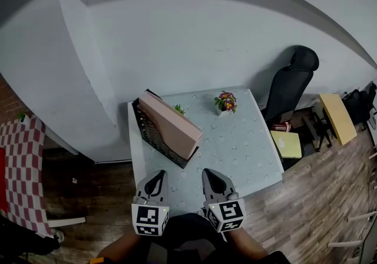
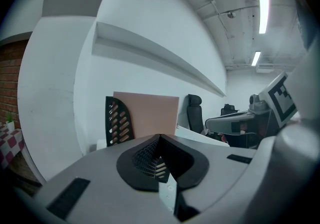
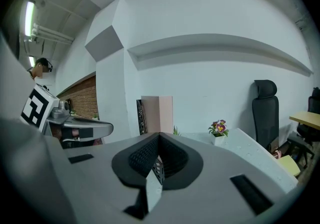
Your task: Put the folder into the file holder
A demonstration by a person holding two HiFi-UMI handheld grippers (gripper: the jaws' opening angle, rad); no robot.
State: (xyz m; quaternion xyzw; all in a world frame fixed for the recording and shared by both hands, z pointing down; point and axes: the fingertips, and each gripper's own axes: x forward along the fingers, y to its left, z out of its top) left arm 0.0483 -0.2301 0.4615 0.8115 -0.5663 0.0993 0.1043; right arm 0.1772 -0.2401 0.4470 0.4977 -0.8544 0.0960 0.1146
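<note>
head view: the pink folder (image 1: 172, 121) already stands inside the black mesh file holder (image 1: 152, 134), at the table's (image 1: 241, 151) left edge. both grippers hang at the near edge, well short of the holder, the left gripper (image 1: 157, 177) closer to it than the right gripper (image 1: 210, 175). a small flower pot (image 1: 225, 102) sits beyond the holder to its right.

left gripper view: the fingers are pressed together with nothing between them; holder and folder stand ahead, apart from the tips.

right gripper view: its fingers are pressed together too, empty, with the holder farther off.

judgement: the placing looks done, with the hands clear. at most, the next move calls for checking that the folder sits steady.
</note>
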